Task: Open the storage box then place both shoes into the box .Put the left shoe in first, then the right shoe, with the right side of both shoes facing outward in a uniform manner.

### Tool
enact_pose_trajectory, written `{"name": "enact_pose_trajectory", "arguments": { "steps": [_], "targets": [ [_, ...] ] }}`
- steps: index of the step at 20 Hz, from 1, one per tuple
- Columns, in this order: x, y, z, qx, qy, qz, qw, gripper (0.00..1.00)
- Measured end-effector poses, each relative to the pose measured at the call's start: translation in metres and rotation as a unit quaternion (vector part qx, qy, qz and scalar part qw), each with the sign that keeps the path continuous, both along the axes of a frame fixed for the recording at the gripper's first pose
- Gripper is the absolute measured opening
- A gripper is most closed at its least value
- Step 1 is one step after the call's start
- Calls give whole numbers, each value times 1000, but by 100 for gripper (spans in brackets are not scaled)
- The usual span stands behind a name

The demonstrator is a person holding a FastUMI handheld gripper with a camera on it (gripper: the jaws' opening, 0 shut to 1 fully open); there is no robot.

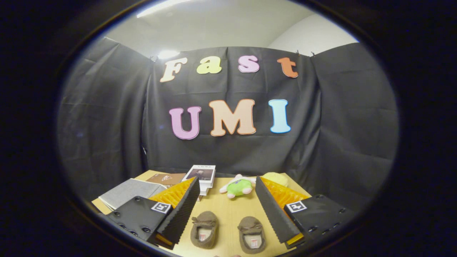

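Note:
Two small brown slip-on shoes with bows lie side by side on the wooden table, toes pointing away from me: one shoe point(204, 229) nearer the left finger, the other shoe point(251, 234) nearer the right finger. My gripper point(227, 185) hovers above and just behind them, open wide, with nothing between its fingers. Both shoes show in the gap between the fingers point(184, 210), low down. I see no storage box from here.
Beyond the fingers, a stack of books point(201, 176) stands at the back of the table point(228, 207). A green and white plush toy point(238, 186) lies beside a yellow soft object point(275, 177). A grey folder point(128, 192) and a brown book point(167, 178) sit to the left.

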State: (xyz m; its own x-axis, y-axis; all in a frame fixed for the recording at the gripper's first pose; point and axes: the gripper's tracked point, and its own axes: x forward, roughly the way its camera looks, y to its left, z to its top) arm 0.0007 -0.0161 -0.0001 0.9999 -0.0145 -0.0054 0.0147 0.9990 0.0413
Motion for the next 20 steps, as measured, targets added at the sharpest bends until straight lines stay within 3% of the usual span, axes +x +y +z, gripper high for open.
{"name": "enact_pose_trajectory", "arguments": {
  "steps": [13, 20],
  "targets": [
    [-14, 27, -18, 29, 7, 14, 999, 100],
    [-37, 77, -24, 126, 5, 56, 990, 98]
  ]
}}
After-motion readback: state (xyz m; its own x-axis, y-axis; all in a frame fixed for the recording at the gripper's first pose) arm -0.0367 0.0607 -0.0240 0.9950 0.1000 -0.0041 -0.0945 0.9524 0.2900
